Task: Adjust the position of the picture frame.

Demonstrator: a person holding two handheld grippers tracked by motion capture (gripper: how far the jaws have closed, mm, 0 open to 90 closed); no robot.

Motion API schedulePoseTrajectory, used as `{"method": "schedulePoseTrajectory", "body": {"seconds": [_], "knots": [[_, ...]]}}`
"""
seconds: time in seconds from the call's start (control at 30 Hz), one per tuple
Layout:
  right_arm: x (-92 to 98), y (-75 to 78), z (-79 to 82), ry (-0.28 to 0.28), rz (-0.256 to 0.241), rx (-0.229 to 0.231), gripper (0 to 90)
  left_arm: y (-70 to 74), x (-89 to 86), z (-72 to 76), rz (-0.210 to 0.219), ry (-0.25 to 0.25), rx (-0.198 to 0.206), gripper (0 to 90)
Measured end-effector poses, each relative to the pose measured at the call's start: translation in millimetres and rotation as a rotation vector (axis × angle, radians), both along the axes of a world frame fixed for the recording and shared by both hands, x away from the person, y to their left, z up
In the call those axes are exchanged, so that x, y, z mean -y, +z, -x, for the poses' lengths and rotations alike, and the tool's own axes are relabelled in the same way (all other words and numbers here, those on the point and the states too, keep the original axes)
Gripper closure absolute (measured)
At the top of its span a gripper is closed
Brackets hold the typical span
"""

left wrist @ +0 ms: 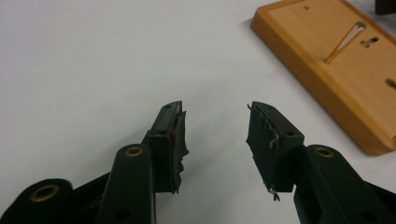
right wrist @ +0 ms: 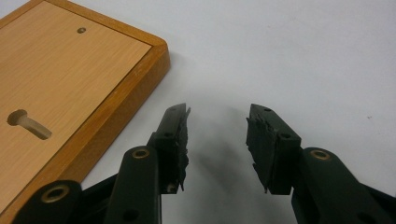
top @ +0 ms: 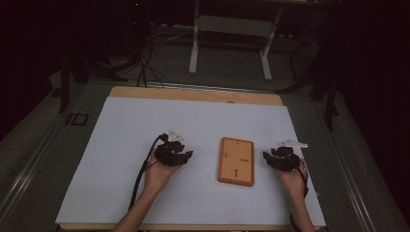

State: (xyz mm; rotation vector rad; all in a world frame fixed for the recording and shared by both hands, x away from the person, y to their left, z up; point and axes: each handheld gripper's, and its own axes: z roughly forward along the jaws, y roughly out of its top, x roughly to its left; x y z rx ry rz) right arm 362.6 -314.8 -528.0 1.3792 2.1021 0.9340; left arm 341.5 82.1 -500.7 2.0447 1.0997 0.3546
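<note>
Spread-jawed left gripper (left wrist: 215,140) near wooden board (left wrist: 336,60)

**What's on and around the table**

Flat wooden board (top: 236,161) with a slot and a few small holes lying on a white sheet (top: 125,145) that covers a wood-edged table (top: 193,93). Behind it on the dim floor: a white metal stand (top: 232,29) and some loose black cables (top: 145,63).

Dim room, grey floor (top: 227,67), white-legged frame (top: 231,29) behind table (top: 145,92).

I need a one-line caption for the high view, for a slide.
Flat rectangular orange-brown wooden board lying on a white table sheet between the open left gripper and the right gripper, both empty.
</note>
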Motion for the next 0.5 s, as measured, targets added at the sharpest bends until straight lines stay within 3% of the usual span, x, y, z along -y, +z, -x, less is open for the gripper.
{"method": "schedulePoseTrajectory", "body": {"seconds": [0.37,0.5], "knots": [[-1.1,0.5,1.1,0.007,0.002,0.010,56.0,3.3,24.1,-2.9,0.019,-0.041,0.001,55.4],[-0.4,0.7,1.4,0.006,0.001,0.012,55.3,3.7,35.4,-1.4,0.045,-0.062,0.001,55.1]]}}
